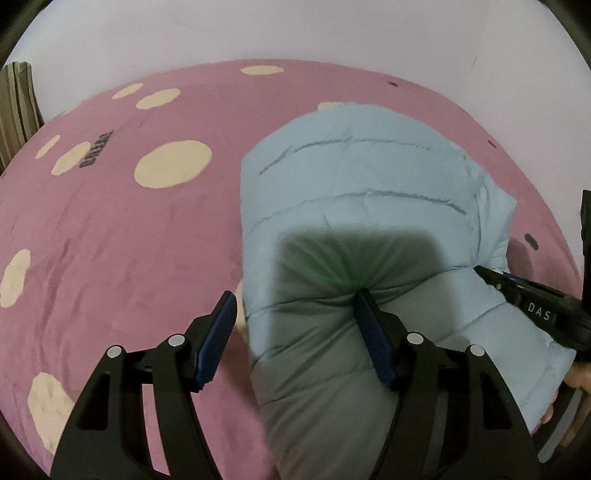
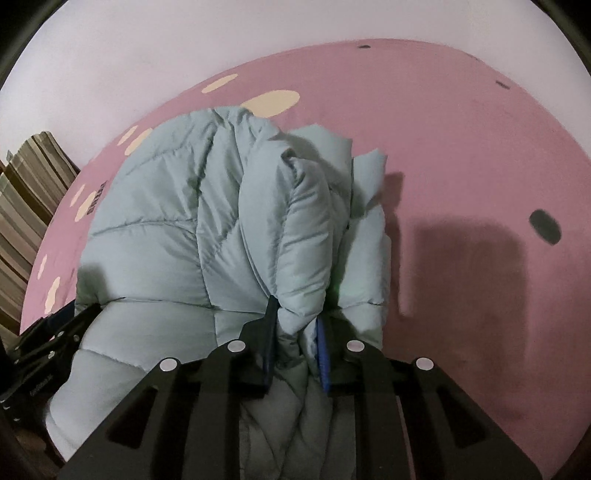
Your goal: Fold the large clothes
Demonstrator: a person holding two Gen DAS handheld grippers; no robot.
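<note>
Jaws: my right gripper clamps the jacket; left gripper gapes lower-centre. I'd pull the fold flat across the bed.

Pink spotted bedspread, white wall, striped curtain

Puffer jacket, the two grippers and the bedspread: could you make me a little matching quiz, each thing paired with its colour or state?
Things:
1. puffer jacket
2. left gripper
3. right gripper
4. bedspread

Descriptions:
A. pink with cream spots
B. open, one finger pressing the padding
C. pale blue, quilted
D. shut on a bunched fold

Pairs: 1-C, 2-B, 3-D, 4-A
</note>
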